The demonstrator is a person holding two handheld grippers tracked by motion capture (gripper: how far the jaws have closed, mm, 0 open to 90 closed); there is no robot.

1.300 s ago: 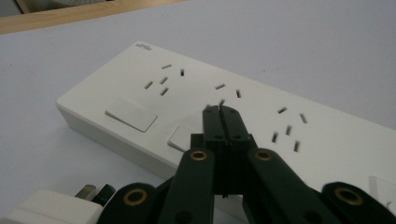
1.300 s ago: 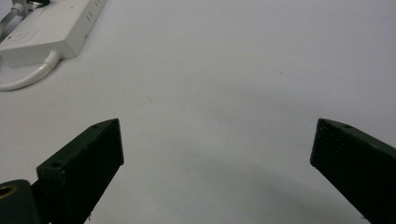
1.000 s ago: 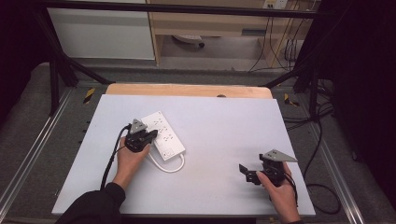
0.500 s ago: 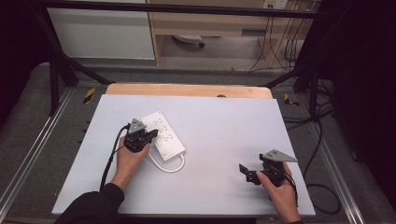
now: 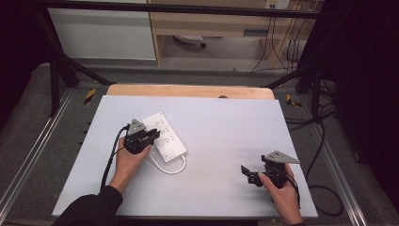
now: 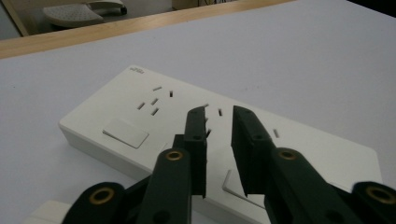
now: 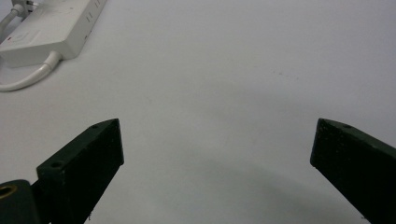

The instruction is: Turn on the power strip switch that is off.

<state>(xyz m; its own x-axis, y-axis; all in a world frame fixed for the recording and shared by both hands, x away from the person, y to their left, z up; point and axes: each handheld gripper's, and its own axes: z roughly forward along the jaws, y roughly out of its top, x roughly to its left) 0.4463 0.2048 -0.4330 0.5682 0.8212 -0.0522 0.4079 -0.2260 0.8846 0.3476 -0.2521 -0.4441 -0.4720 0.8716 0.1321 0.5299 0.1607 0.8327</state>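
Observation:
A white power strip (image 5: 164,136) lies flat on the white table, left of centre, and its white cable (image 5: 169,167) loops from its near end. My left gripper (image 5: 149,135) hovers over the strip's left side. In the left gripper view its jaws (image 6: 219,114) have just been opening and now stand a narrow gap apart above the strip's sockets (image 6: 121,107), with nothing between them. My right gripper (image 5: 247,174) rests near the table's front right. Its jaws (image 7: 217,135) are wide open over bare table, and the strip (image 7: 51,25) shows far off at the upper left.
The white table top (image 5: 226,127) ends in a wooden strip (image 5: 188,90) at the far edge. Metal rails run along both sides. A black cable (image 5: 113,155) trails from the left gripper toward the front edge.

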